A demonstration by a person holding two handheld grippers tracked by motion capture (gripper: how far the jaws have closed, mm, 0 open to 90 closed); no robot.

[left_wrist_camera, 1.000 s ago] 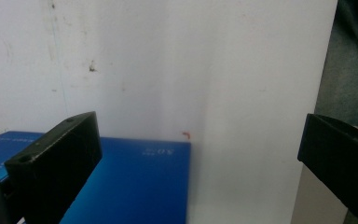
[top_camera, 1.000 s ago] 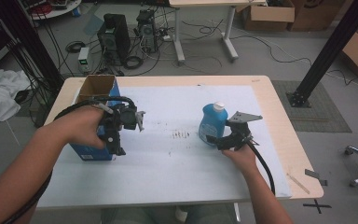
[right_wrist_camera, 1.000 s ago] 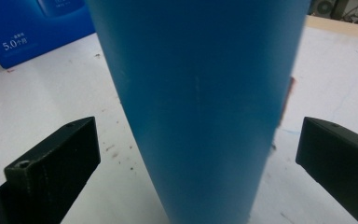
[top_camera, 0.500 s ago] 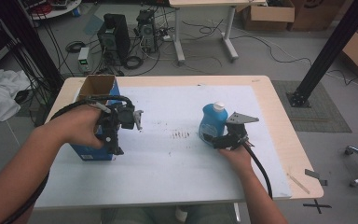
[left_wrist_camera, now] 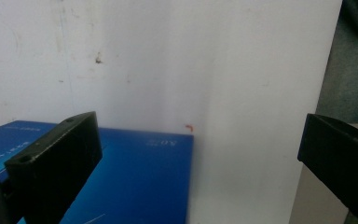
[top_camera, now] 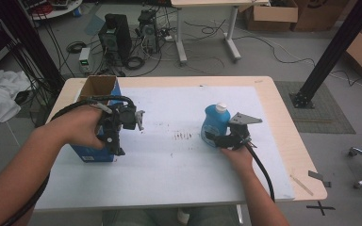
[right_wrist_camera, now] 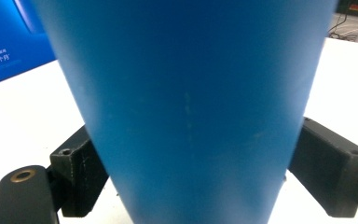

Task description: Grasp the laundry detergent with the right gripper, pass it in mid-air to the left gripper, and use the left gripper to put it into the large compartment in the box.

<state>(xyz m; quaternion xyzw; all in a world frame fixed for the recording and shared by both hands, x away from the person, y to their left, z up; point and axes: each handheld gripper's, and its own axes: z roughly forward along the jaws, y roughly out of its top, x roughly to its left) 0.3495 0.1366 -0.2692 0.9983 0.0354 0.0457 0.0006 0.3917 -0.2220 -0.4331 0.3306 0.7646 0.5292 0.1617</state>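
**Bottle grab underway**

The blue bottle (top_camera: 214, 123) stands right of centre on the white mat (top_camera: 169, 165); right gripper (top_camera: 217, 140) has just been closing, jaws hugging its sides; next it needs a firm lift, I guess; left gripper (top_camera: 139, 120) hangs open over the blue box (top_camera: 92, 153).

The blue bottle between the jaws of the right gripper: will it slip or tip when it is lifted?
The blue bottle looks like smooth plastic, so it may slip a little. The right gripper, whose jaws have just been closing, holds it low on its body, so its top could lean. It stands upright with its white cap on, so spilling seems unlikely.
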